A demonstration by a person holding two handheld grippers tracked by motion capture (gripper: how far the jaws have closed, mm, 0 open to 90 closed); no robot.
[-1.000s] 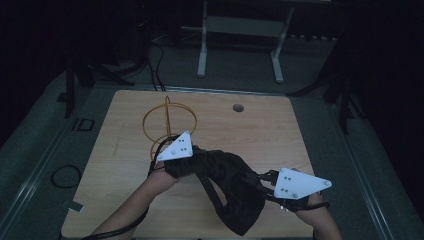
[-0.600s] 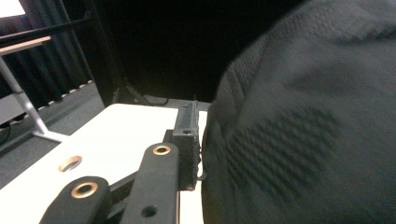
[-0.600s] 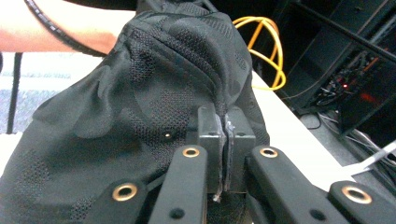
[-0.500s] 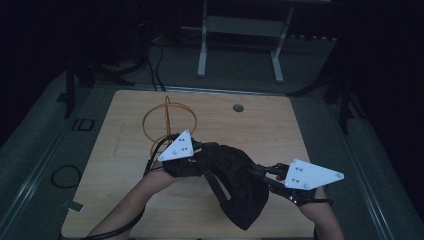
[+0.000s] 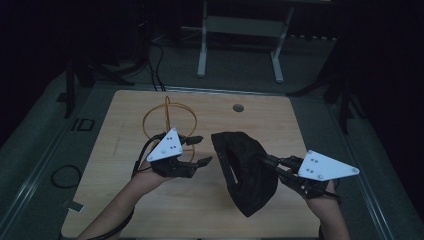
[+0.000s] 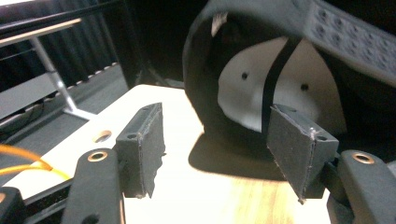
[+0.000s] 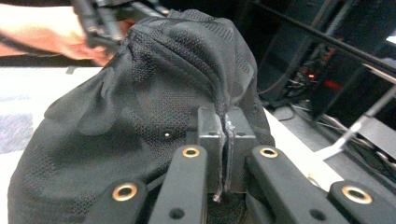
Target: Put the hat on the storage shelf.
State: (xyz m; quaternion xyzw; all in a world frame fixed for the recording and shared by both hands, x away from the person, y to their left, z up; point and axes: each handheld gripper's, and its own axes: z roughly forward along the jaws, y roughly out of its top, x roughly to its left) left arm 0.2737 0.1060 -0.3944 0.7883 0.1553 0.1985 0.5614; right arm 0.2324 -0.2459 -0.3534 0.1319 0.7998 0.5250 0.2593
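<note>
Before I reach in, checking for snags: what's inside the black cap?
Inside the cap: a pale lining with two eyelet holes and a dark seam strip. The crown's upper part is hidden in shadow.

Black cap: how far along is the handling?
Done: the right gripper has pinched the black cap by its crown fabric, brim end resting on the table. In hand: the left gripper hangs open beside it, gripping nothing. Left: probably placing the cap somewhere, perhaps by the orange wire stand.

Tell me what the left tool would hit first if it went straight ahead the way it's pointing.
Most likely the black cap. The left tool is open and looks between its jaws straight into the cap's underside, which the right tool holds pinched. Bare table lies between them, though depth is hard to judge.
</note>
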